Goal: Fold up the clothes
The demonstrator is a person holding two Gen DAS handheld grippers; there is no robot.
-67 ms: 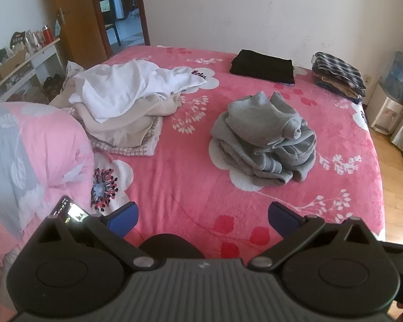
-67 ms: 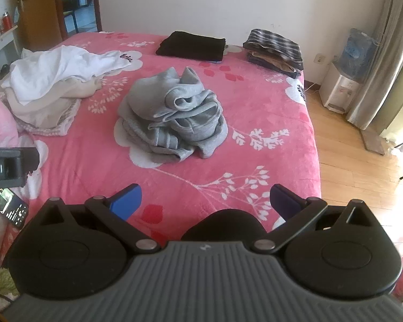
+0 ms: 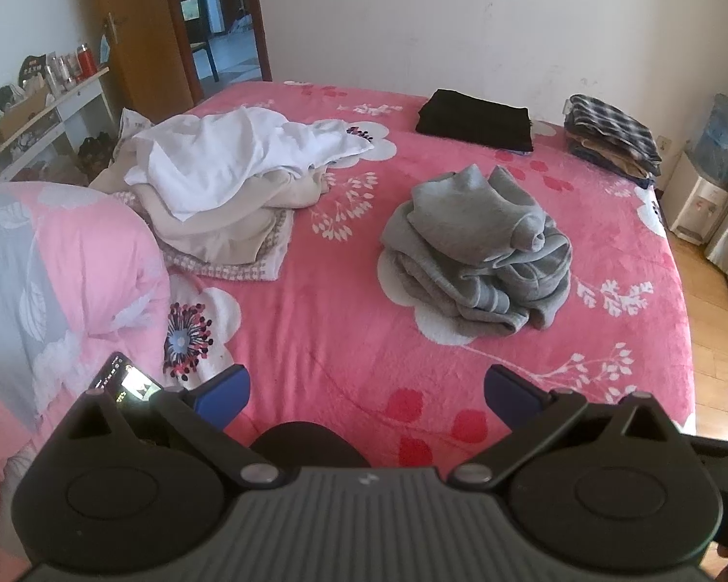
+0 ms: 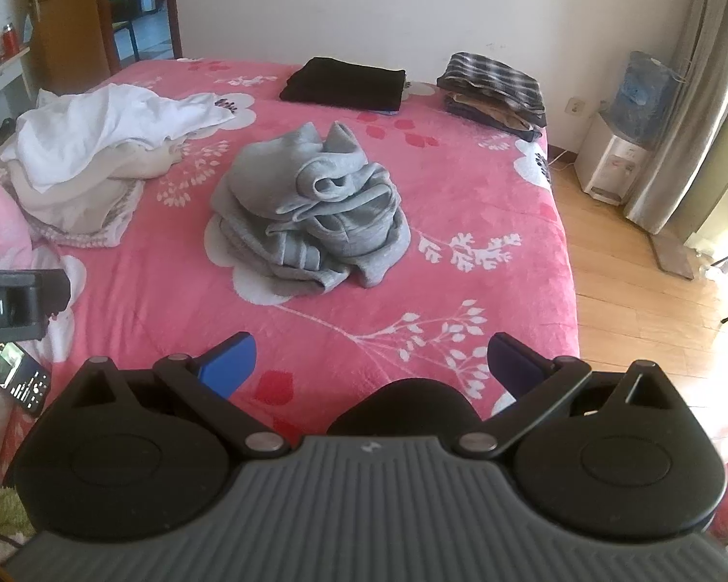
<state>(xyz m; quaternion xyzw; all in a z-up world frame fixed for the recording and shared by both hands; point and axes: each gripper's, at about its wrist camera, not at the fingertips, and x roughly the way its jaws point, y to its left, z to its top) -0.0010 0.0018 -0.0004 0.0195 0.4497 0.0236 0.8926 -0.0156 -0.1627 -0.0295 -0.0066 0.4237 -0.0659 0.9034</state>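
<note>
A crumpled grey sweatshirt [image 3: 480,252] [image 4: 310,213] lies in a heap in the middle of the pink flowered bed [image 3: 344,334] [image 4: 461,184]. To its left sits a loose pile of white and beige clothes [image 3: 228,184] [image 4: 97,145]. A folded black garment [image 3: 475,119] [image 4: 344,82] and a folded plaid stack [image 3: 611,140] [image 4: 492,89] rest near the far edge. My left gripper [image 3: 366,388] hovers open over the near part of the bed, well short of the sweatshirt. My right gripper [image 4: 371,361] is likewise open and holds nothing.
A pink and grey quilt [image 3: 48,281] is bunched at the near left with a phone [image 3: 126,380] [image 4: 14,378] beside it. A water dispenser [image 4: 616,145] and a curtain [image 4: 694,97] stand right of the bed on the wooden floor [image 4: 616,266]. An open doorway [image 3: 218,14] is at the back left.
</note>
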